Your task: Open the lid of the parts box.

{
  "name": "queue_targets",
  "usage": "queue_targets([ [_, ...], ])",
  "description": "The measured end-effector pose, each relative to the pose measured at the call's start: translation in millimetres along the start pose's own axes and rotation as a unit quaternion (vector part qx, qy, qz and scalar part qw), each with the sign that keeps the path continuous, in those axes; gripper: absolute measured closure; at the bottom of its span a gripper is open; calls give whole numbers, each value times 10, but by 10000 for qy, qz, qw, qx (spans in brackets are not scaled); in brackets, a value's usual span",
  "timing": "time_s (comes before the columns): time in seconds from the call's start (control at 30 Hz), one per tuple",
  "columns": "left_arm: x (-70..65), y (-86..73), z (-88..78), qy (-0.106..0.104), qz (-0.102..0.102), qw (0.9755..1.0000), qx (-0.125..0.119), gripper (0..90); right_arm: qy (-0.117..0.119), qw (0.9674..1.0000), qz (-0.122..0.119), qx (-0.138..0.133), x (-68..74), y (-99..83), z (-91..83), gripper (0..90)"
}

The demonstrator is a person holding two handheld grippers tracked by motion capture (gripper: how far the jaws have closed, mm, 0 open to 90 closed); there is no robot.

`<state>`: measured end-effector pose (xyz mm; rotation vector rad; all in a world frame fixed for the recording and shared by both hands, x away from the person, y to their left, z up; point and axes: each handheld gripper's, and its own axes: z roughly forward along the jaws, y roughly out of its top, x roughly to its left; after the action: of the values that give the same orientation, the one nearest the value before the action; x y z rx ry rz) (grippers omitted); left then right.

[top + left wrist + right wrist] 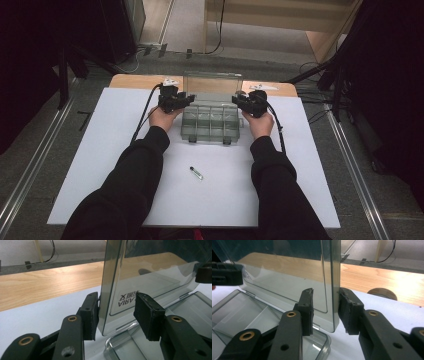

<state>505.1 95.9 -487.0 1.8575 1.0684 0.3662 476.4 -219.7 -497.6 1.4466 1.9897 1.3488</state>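
Observation:
A clear plastic compartment box [210,122] sits at the far middle of the white board, its lid [212,82] standing upright. My left gripper [189,98] is at the lid's left edge and my right gripper [236,99] at its right edge. In the left gripper view the jaws [115,312] straddle the lid [150,270]: the outer pad [91,315] touches it, while the inner pad stands off with a gap. In the right gripper view the jaws [325,307] straddle the other edge [332,277] the same way: one pad [348,310] rests against it and the other stays apart.
A small vial [196,173] lies on the white board [100,165] between the person's forearms. Wooden tabletop [135,81] shows behind the board. A round brown object [382,293] sits past the lid's right edge. Dark stands and cables flank the table.

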Motion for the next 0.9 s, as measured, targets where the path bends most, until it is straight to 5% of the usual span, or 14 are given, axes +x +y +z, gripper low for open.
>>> queue_targets([
  [0.9,7,-102,157,146,-117,9997,126,490,-236,9992,191,241,-23,-134,174,669],
])
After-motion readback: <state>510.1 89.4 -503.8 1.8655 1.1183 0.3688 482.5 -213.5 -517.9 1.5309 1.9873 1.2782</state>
